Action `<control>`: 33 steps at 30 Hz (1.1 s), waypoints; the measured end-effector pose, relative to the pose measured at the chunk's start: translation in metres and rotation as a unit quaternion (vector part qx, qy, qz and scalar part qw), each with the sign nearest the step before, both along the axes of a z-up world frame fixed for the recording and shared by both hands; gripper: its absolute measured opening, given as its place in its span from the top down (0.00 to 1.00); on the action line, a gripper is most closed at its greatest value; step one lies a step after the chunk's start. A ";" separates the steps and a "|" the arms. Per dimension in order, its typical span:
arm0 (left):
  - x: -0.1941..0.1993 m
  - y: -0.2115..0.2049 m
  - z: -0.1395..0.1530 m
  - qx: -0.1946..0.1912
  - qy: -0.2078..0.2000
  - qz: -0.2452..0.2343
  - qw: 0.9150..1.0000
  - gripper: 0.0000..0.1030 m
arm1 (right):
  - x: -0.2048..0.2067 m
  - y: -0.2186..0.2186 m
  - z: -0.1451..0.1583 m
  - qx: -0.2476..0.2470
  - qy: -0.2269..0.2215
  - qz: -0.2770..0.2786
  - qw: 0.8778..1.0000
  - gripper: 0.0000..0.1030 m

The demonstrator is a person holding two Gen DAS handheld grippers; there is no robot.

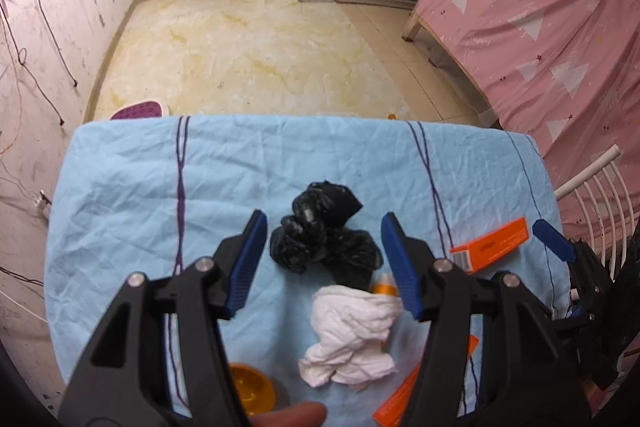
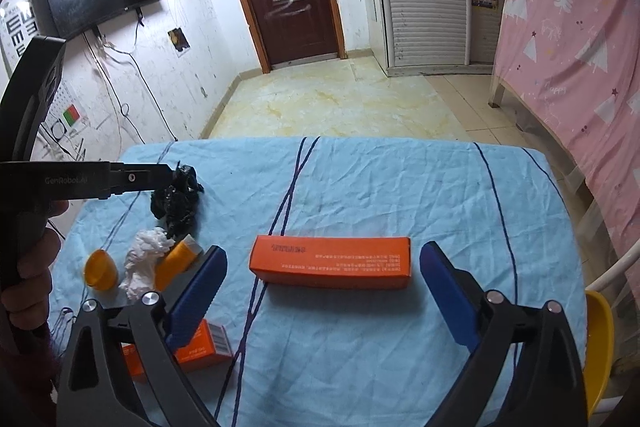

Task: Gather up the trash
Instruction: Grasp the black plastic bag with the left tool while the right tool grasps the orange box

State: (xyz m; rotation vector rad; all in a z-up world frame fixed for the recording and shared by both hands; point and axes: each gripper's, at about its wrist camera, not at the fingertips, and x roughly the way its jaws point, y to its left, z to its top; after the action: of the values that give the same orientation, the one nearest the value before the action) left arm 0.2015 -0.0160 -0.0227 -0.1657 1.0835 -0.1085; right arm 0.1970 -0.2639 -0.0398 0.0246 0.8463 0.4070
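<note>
A crumpled black plastic bag (image 1: 322,233) lies on the blue tablecloth (image 1: 120,187), between my left gripper's open fingertips (image 1: 322,227). It also shows in the right wrist view (image 2: 176,201), with the left gripper (image 2: 170,175) above it. A white crumpled tissue (image 1: 352,339) lies just below the bag, with a small orange bottle (image 1: 385,285) beside it. My right gripper (image 2: 322,263) is open, its fingers on either side of a long orange box (image 2: 332,261). The box and the right gripper's blue fingertip (image 1: 554,239) show at the right of the left wrist view.
An orange cap (image 2: 100,271), tissue (image 2: 144,259), orange bottle (image 2: 178,259) and a second orange box (image 2: 188,351) lie at the table's left. A yellow chair (image 2: 600,339) and white chair back (image 1: 600,195) stand at the right. A pink-covered bed (image 1: 540,27) is beyond.
</note>
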 end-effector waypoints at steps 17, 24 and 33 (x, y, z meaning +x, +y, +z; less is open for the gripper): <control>0.021 0.000 -0.028 0.008 0.042 -0.001 0.999 0.34 | 0.018 0.018 -0.021 -0.038 0.019 0.005 0.999 0.10; 0.022 -0.007 -0.033 0.021 0.039 -0.008 0.999 0.36 | 0.022 0.024 -0.025 -0.030 0.025 0.004 0.999 0.10; 0.012 -0.012 -0.031 0.010 0.030 -0.015 0.999 0.63 | 0.019 0.019 -0.023 -0.022 0.017 0.004 1.000 0.16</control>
State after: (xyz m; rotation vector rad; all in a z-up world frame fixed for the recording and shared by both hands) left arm 0.2137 -0.0284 -0.0537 -0.1362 1.1474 -0.1202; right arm 0.2158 -0.2451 -0.0627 -0.0135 0.8891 0.3968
